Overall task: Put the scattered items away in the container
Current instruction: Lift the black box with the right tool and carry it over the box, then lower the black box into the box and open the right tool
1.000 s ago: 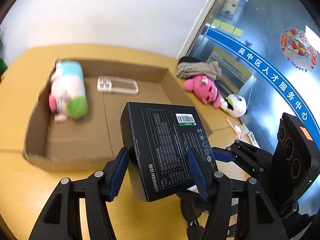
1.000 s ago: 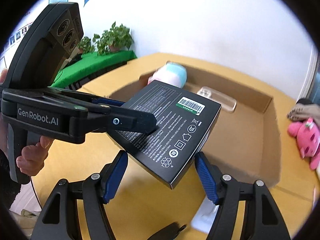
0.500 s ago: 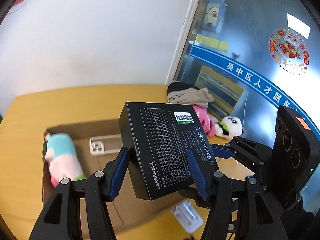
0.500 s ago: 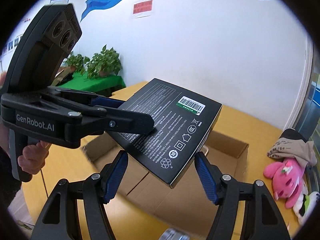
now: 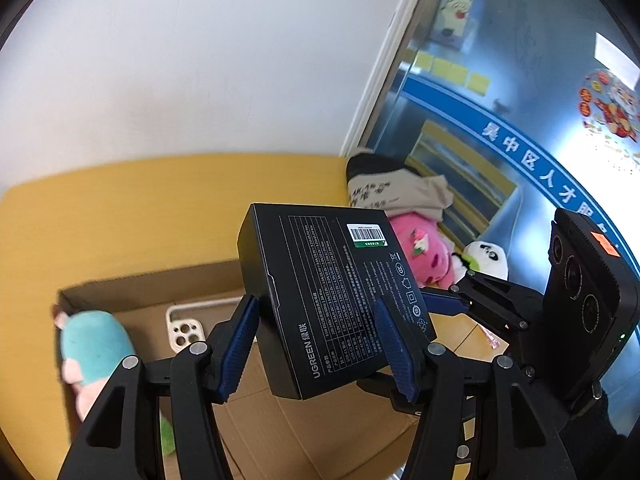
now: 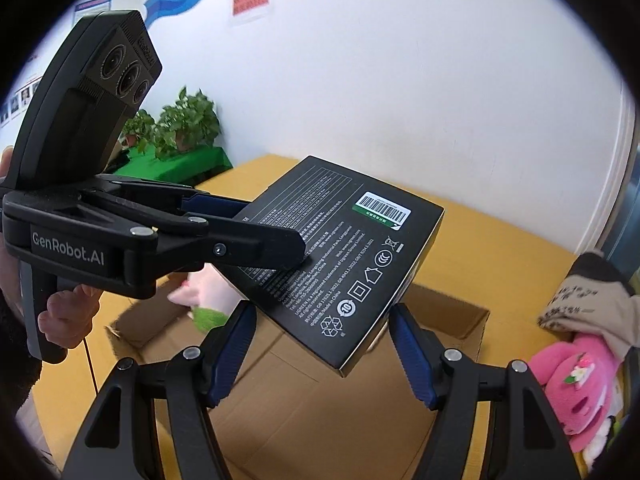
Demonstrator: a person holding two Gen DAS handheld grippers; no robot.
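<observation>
A black UGREEN box (image 5: pixel 332 292) is held in the air above an open cardboard box (image 5: pixel 304 436) on a yellow table. My left gripper (image 5: pixel 320 348) is shut on the black box, its blue pads on two opposite sides. My right gripper (image 6: pixel 324 348) is shut on the same black box (image 6: pixel 344 252) from another side. The left gripper also shows in the right wrist view (image 6: pixel 256 236). Inside the cardboard box (image 6: pixel 288 412) lie a teal and pink plush (image 5: pixel 94 350) and a clear phone case (image 5: pixel 188 326).
On the table to the right of the cardboard box lie a pink plush (image 5: pixel 420 252), a panda plush (image 5: pixel 486 258) and a beige and black cloth (image 5: pixel 384 190). The pink plush (image 6: pixel 576 384) also shows in the right wrist view. Potted plants (image 6: pixel 180 124) stand far left.
Both grippers have lifted the black box higher and tilted up; the cardboard box and its contents now sit lower in both views. The grip on the box is unchanged.
</observation>
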